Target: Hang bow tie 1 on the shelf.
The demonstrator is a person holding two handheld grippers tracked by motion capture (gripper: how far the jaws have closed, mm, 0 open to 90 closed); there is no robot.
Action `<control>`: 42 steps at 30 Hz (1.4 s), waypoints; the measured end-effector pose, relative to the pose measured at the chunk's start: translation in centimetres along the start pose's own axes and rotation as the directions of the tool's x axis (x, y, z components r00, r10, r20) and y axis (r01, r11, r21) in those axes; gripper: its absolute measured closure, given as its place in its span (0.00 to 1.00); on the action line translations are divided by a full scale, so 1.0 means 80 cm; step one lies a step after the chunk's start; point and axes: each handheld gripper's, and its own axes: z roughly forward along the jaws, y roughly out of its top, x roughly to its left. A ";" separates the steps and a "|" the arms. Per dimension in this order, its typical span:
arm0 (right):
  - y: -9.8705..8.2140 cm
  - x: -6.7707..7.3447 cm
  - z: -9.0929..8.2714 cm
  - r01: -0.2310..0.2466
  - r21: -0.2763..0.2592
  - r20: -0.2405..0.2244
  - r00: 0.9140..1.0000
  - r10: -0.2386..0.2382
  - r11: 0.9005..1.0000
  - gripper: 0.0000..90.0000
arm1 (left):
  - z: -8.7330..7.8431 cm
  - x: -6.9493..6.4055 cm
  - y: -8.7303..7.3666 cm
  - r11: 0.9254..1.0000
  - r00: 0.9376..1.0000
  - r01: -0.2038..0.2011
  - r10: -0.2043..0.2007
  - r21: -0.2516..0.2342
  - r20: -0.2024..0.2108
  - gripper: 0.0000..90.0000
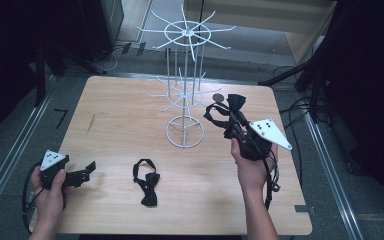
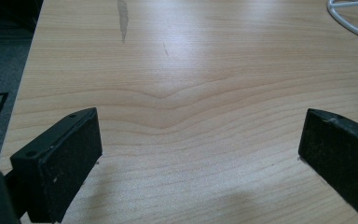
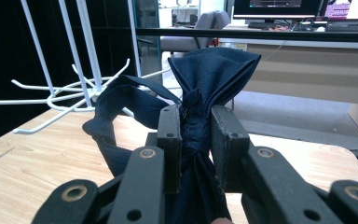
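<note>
Pinching a dark bow tie by its knot, the right gripper holds it raised right of the white wire rack; its dangling strap could snag a prong. Near left, the left gripper rests wide open, empty.

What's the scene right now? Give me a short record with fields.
right hand-held gripper: shut on the dark bow tie, held up beside the rack
left hand-held gripper: open, nothing between its jaws, low over the table
white wire rack: upright on the table, no tie on its arms
second bow tie: flat on the table, apart from both hand-held grippers
</note>
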 end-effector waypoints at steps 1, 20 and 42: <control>0.000 0.000 0.000 0.000 0.000 0.000 1.000 0.000 1.000 0.85 | 0.000 0.000 0.000 1.000 1.000 0.000 0.000 0.000 0.000 0.00; -0.004 -0.007 0.027 -0.062 0.034 -0.001 0.998 0.062 0.998 0.84 | -0.002 -0.003 0.000 0.997 1.000 -0.025 0.025 -0.066 0.004 0.00; -0.022 0.003 0.066 -0.123 0.092 -0.023 0.992 0.126 0.988 0.84 | -0.004 -0.011 -0.002 0.982 0.993 -0.103 0.111 -0.159 0.042 0.00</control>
